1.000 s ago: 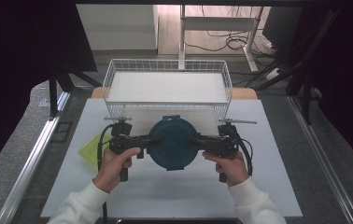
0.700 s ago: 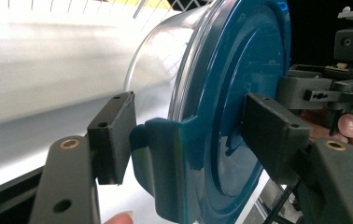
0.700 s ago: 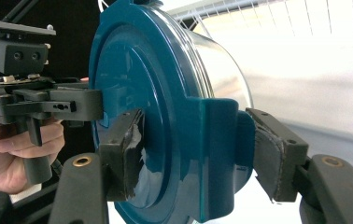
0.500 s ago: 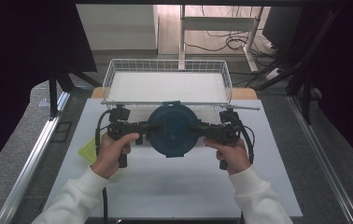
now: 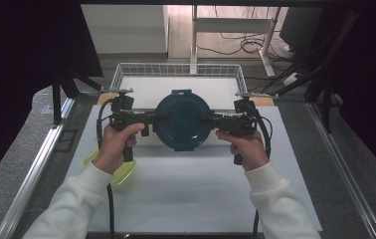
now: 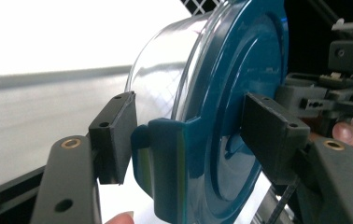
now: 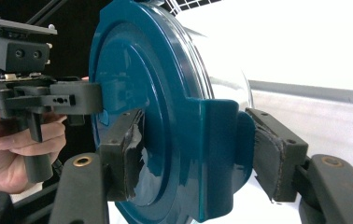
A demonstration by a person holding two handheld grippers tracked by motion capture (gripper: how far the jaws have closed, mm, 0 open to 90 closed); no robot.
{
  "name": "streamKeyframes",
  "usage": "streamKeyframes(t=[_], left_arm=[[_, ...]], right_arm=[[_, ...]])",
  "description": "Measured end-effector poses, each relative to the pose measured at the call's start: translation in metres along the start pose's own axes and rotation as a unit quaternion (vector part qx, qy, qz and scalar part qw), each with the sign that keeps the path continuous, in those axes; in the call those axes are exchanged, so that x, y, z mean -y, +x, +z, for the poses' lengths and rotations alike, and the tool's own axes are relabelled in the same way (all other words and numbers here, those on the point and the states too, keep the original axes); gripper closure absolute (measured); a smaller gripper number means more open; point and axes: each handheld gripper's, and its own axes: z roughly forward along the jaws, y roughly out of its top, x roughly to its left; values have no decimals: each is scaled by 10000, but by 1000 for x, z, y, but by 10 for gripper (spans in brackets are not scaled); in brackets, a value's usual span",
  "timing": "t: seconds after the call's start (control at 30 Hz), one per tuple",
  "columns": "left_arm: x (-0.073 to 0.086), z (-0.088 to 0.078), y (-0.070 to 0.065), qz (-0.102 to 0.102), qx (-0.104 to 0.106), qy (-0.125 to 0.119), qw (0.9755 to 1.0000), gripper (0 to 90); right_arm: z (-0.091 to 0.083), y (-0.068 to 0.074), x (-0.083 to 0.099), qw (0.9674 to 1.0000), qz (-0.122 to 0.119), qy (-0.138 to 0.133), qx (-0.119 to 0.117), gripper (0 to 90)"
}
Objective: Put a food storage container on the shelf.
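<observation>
Left gripper (image 5: 160, 118) and right gripper (image 5: 203, 119) each clamp the teal-lidded container (image 5: 183, 121) — no readable writing.

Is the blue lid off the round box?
No, the blue lid sits on the clear round box, its side clip folded down.

Container (image 5: 182, 119) between both tongs (above the mat (image 5: 186, 194)), basket (image 5: 178, 70) behind

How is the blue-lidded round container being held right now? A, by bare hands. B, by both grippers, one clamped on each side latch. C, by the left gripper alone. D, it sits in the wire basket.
B: the left gripper and the right gripper each clamp a side latch of the blue-lidded container, on opposite sides.
</observation>
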Motion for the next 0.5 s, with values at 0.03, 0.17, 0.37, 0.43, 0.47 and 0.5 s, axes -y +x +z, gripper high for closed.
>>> streamKeyframes(t=[0.03,0.17,0.37,0.43,0.47,0.5], left_arm=[[-3,-1,1,5,5,-31,10000,370],[-11,0,5,-13,22,-61,10000,373],[-12,8,12,-126,18,2,9999,373],[-13,10,12,-115,18,29,9999,373],[-14,11,12,-109,18,32,9999,373],[-16,12,12,-109,20,32,9999,373]], right_arm=[[1,0,-2,10000,6,11,-16,391],[5,0,-9,10000,17,-17,-38,393],[10,-9,-14,9999,142,-30,-4,393],[10,-11,-15,9999,164,-39,-4,393],[10,-12,-16,9998,185,-55,10,393],[10,-12,-17,9998,189,-63,14,393]])
